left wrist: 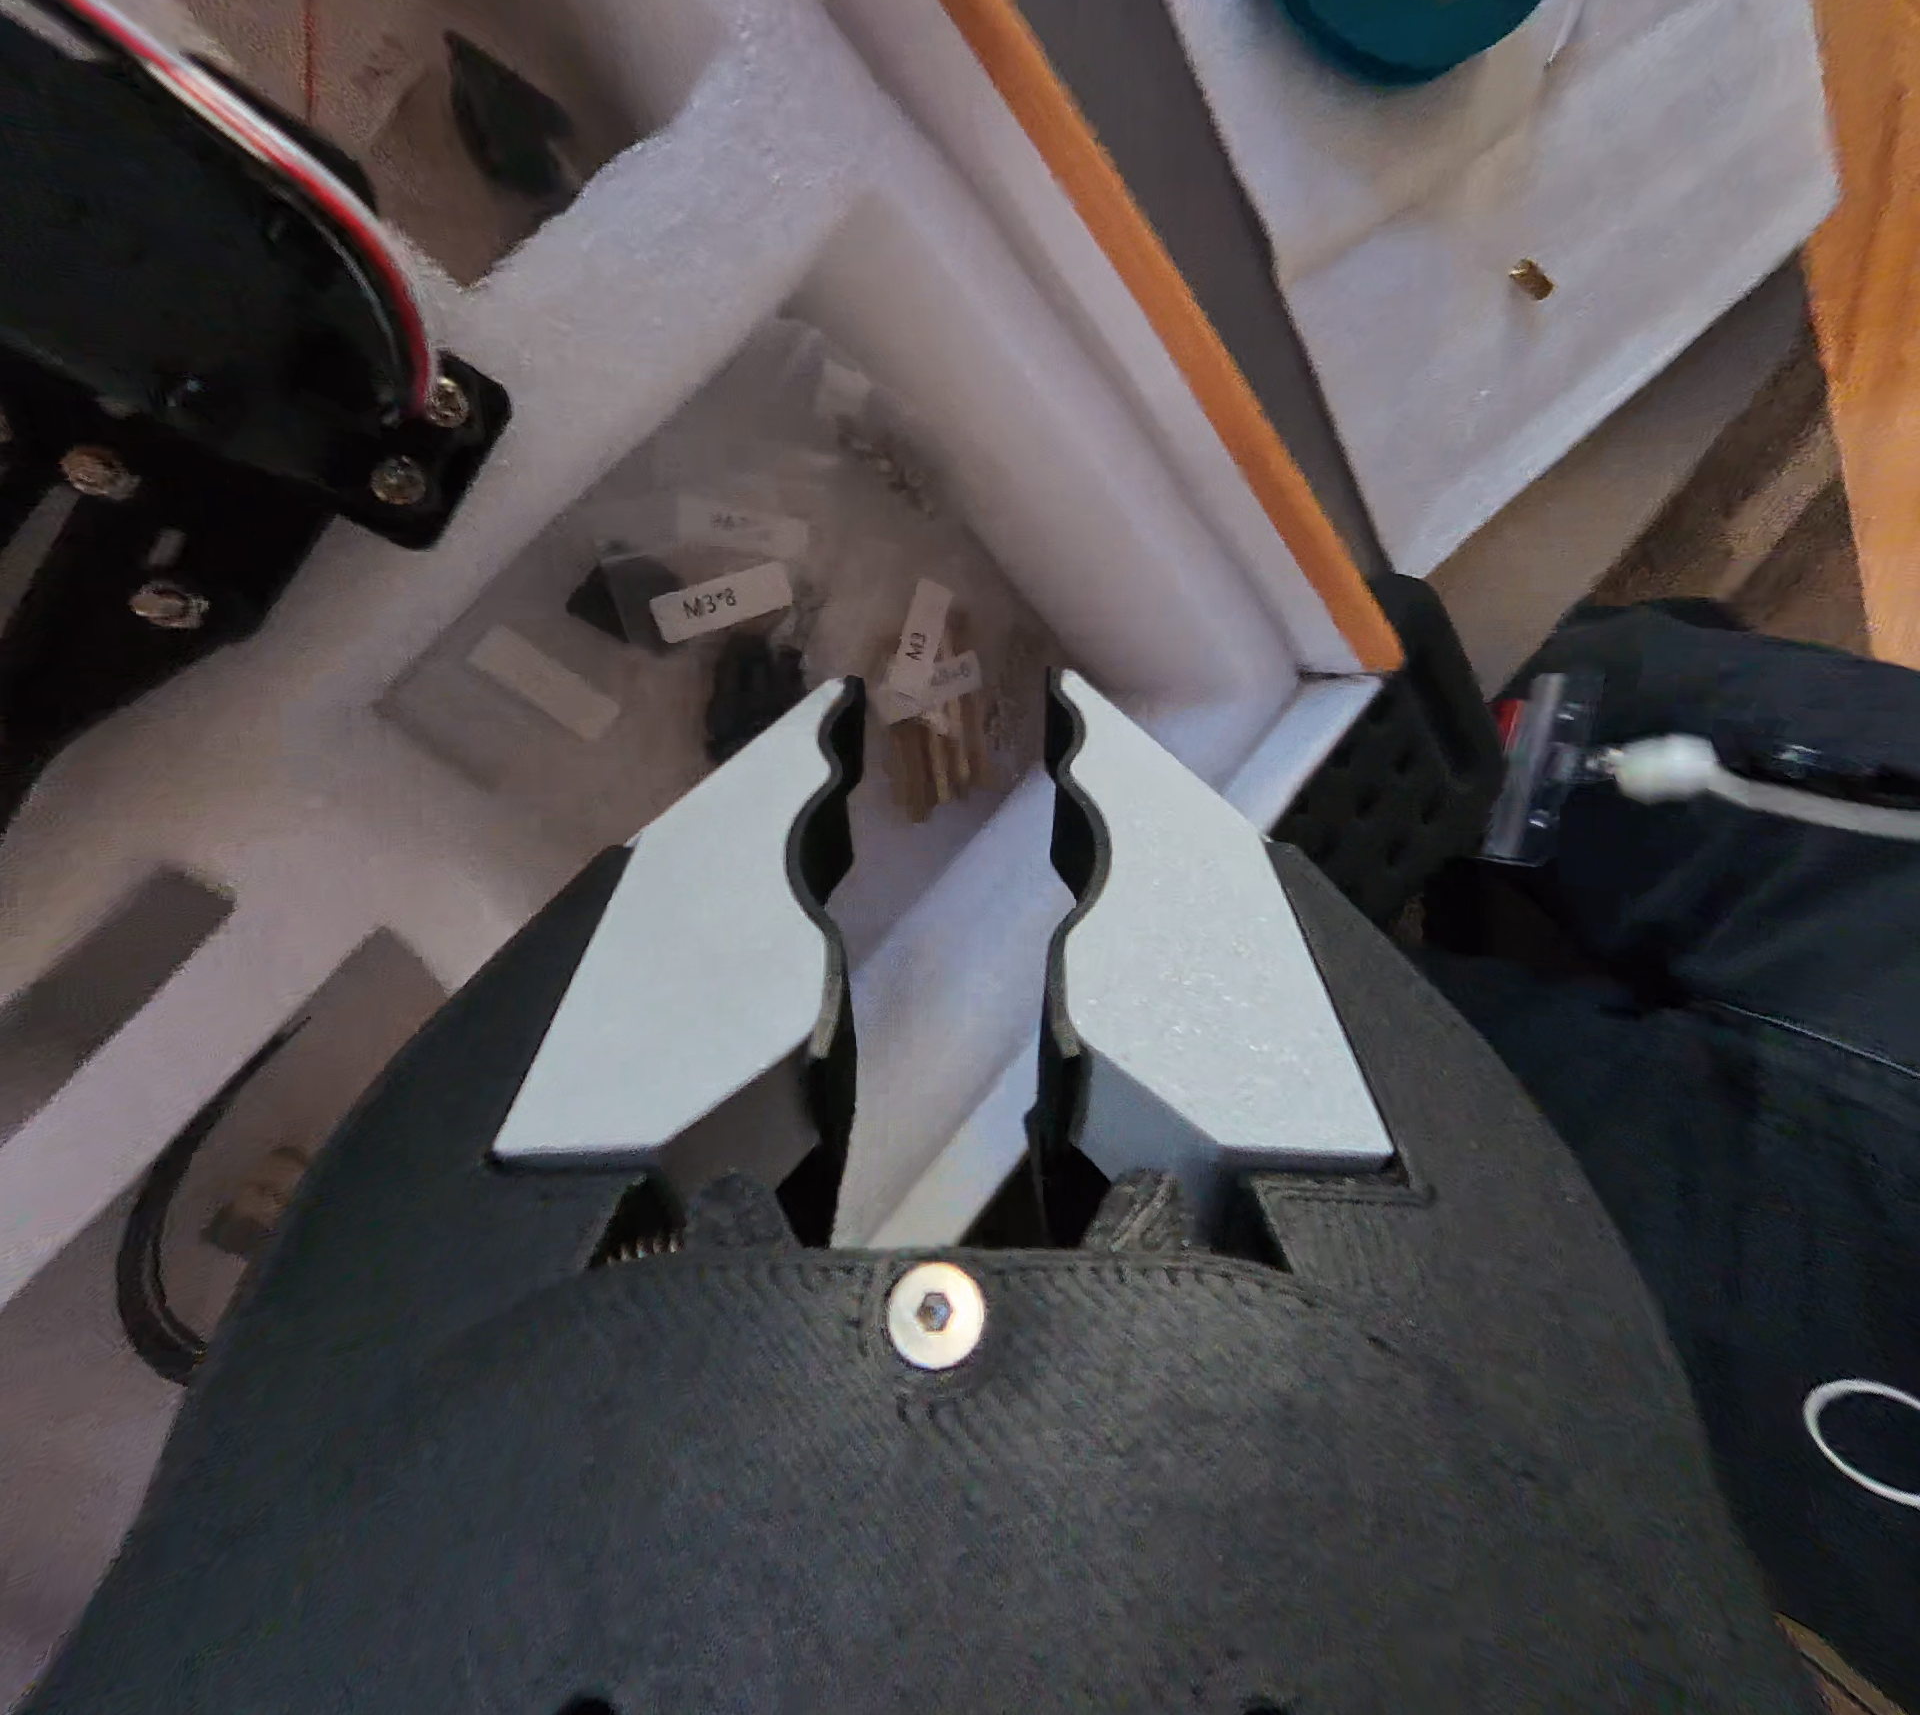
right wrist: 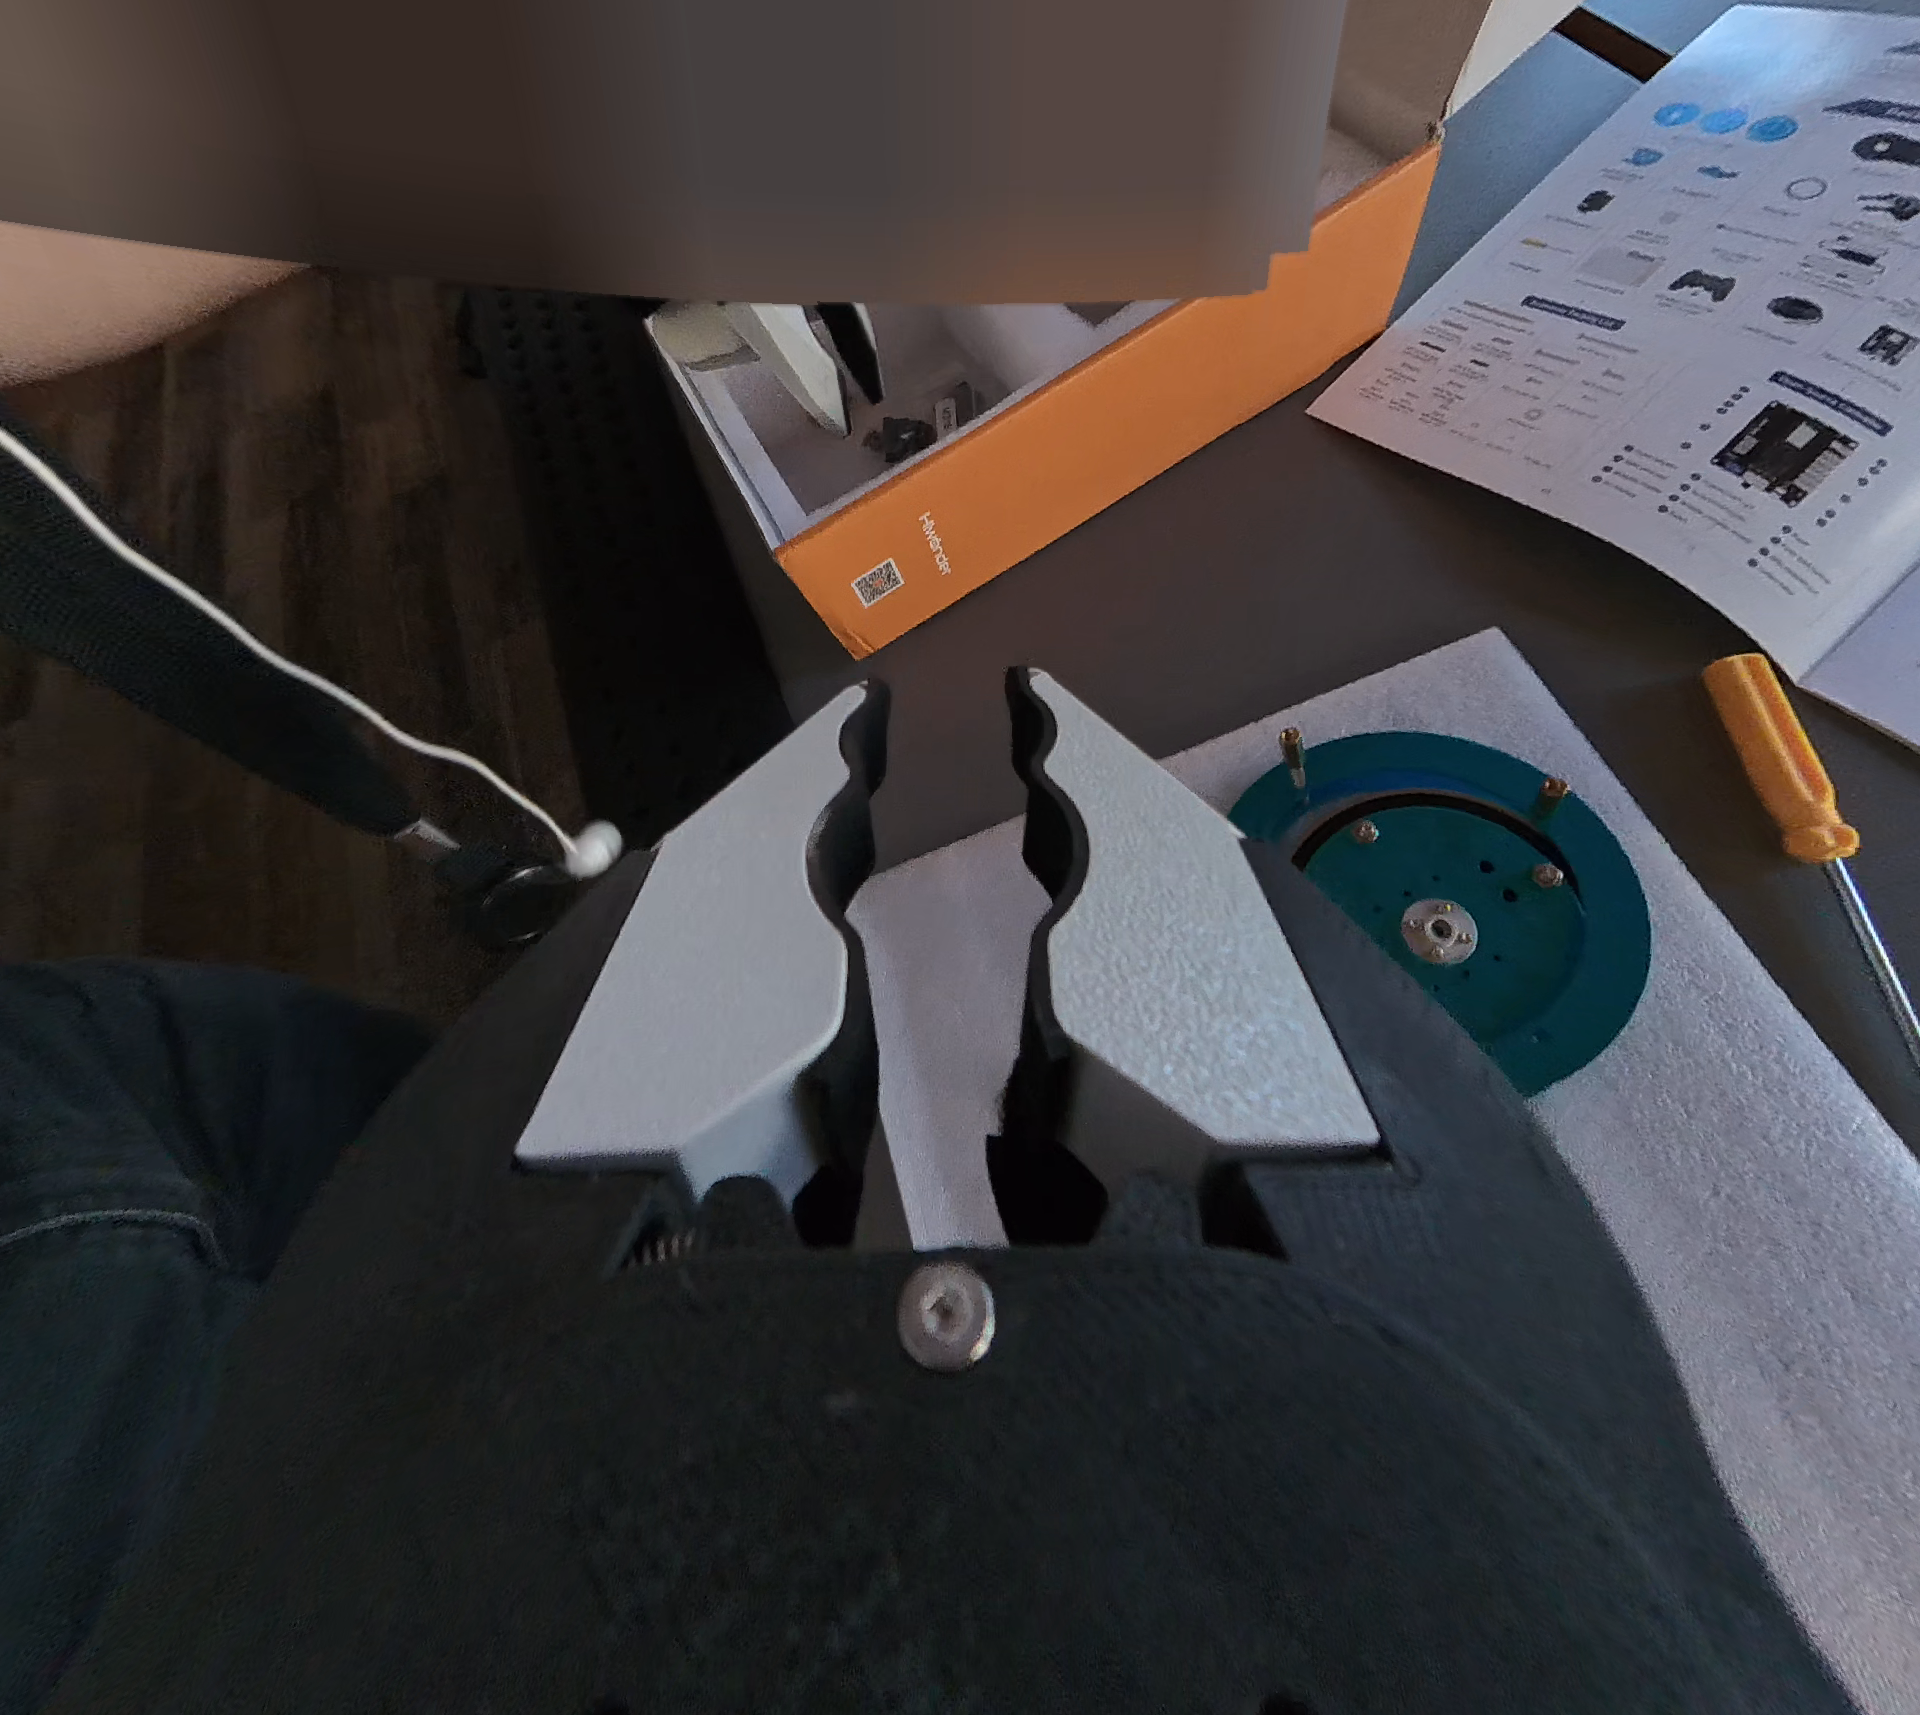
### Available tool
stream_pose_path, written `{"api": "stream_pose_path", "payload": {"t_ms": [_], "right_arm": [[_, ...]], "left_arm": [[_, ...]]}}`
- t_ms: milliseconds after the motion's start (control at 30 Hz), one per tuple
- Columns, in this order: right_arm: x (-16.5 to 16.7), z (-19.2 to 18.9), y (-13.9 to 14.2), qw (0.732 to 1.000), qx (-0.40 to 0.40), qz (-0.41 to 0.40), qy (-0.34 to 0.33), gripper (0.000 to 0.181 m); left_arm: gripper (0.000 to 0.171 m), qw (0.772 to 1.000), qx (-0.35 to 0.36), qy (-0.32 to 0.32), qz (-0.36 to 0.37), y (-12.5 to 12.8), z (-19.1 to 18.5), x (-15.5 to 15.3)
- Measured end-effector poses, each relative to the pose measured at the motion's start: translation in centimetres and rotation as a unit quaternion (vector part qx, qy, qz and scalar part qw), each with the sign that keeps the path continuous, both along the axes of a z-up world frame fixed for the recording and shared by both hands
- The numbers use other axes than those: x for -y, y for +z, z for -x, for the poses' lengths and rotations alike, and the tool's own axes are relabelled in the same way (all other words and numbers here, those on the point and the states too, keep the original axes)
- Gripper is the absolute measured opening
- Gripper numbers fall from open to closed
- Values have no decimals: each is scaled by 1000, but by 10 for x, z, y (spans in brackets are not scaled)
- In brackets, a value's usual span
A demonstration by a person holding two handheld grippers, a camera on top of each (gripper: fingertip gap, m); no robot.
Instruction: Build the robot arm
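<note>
- While your left gripper (left wrist: 954, 709) hangs over the near right corner of the foam tray (left wrist: 665, 294), its jaws stand apart with nothing between them.
- Just past its fingertips, in the tray's compartment, you have small clear bags of hardware (left wrist: 790, 595): one of brass posts (left wrist: 935, 761) right ahead, and black parts with white labels to the left of it.
- At the far left of that view a black motor unit (left wrist: 187, 335) with red, white and black wires sits on the foam.
- Along the tray's right side runs the orange box edge (left wrist: 1101, 211), and beyond it to the right lies a white foam sheet (left wrist: 1558, 315) bearing the blue disc (left wrist: 1382, 3) and one loose brass post (left wrist: 1530, 279).
- Your right gripper (right wrist: 948, 699) is also parted and empty, held above the grey table (right wrist: 1195, 543) at the near left corner of that foam sheet (right wrist: 1714, 1198).
- To its right, close by but not touching, the blue disc (right wrist: 1600, 969) rests on the sheet with brass posts standing up from it.
- Farther right you see a yellow-handled screwdriver (right wrist: 1777, 772) on the table, and beyond it a printed leaflet (right wrist: 1662, 335).
- Ahead of the right gripper stands the orange box (right wrist: 1091, 460), where the left gripper's fingers (right wrist: 800, 361) show inside.
- Dark clothing (right wrist: 125, 1146) and a black strap with a white cord (right wrist: 187, 626) fill the near left.
</note>
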State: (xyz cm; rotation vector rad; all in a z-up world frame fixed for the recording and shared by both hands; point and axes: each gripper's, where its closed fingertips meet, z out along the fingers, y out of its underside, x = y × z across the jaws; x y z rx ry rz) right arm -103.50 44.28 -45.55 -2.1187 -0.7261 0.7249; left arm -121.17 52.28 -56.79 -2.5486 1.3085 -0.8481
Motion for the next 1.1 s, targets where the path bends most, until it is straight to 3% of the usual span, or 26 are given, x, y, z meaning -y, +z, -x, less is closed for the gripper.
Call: {"api": "stream_pose_path", "payload": {"t_ms": [233, 300, 400, 467, 633, 867, 1000, 1100], "right_arm": [[14, -19, -12, 1000, 10, 13, -19, 23], [17, -23, -15, 1000, 5, 18, -25, 23], [20, -28, -18, 999, 1, 22, -29, 24], [22, -32, -21, 999, -2, 24, -32, 24], [28, -41, -26, 998, -20, 29, -46, 24], [39, -56, -24, 997, -33, 23, -62, 24], [47, -66, -20, 996, -48, 16, -78, 24], [54, -71, -21, 995, -54, 15, -82, 24]], "left_arm": [[35, 990, -112, 53, -67, -24, 20, -16], [27, 983, -151, 83, -65, -23, 33, -16], [32, 968, -213, 101, -86, -20, 56, -18], [34, 967, -217, 108, -82, -18, 58, -15], [33, 957, -264, 84, -85, -22, 59, -13], [21, 922, -375, 8, -98, -36, 71, -16], [17, 918, -377, 27, -121, -21, 72, -19], [23, 920, -372, 57, -112, -23, 74, -18]]}}
